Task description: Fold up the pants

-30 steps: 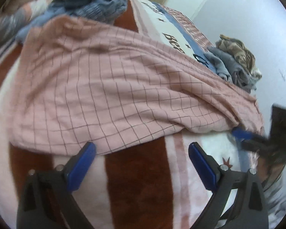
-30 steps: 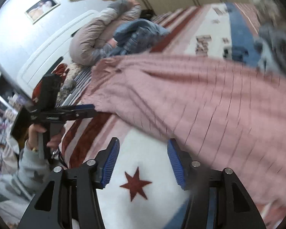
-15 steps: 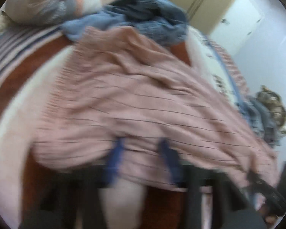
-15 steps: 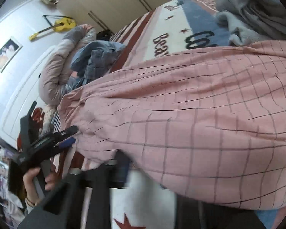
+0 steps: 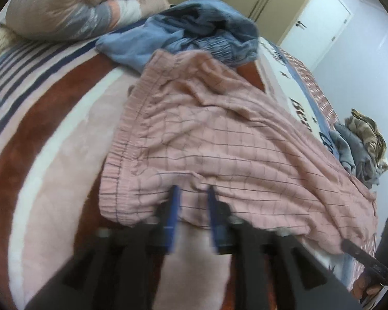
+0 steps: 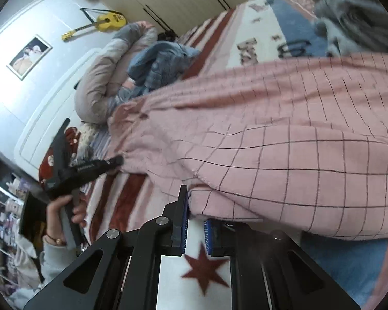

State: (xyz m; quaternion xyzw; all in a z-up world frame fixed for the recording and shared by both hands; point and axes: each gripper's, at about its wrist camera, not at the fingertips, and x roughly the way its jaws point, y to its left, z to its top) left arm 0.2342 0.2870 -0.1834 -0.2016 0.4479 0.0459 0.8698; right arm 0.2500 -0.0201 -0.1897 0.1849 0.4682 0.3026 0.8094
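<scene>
The pink checked fabric pants [image 5: 219, 139] lie spread across the bed with the striped red, white and pink blanket [image 5: 51, 134], the elastic waistband toward the pillows. The left hand-held gripper [image 5: 191, 193] is clenched on the near edge of the pants close to the waistband. The right hand-held gripper [image 6: 194, 206] pinches the near edge of the pants farther down the leg. A crumpled blue denim garment [image 5: 194, 36] lies just behind the waistband.
</scene>
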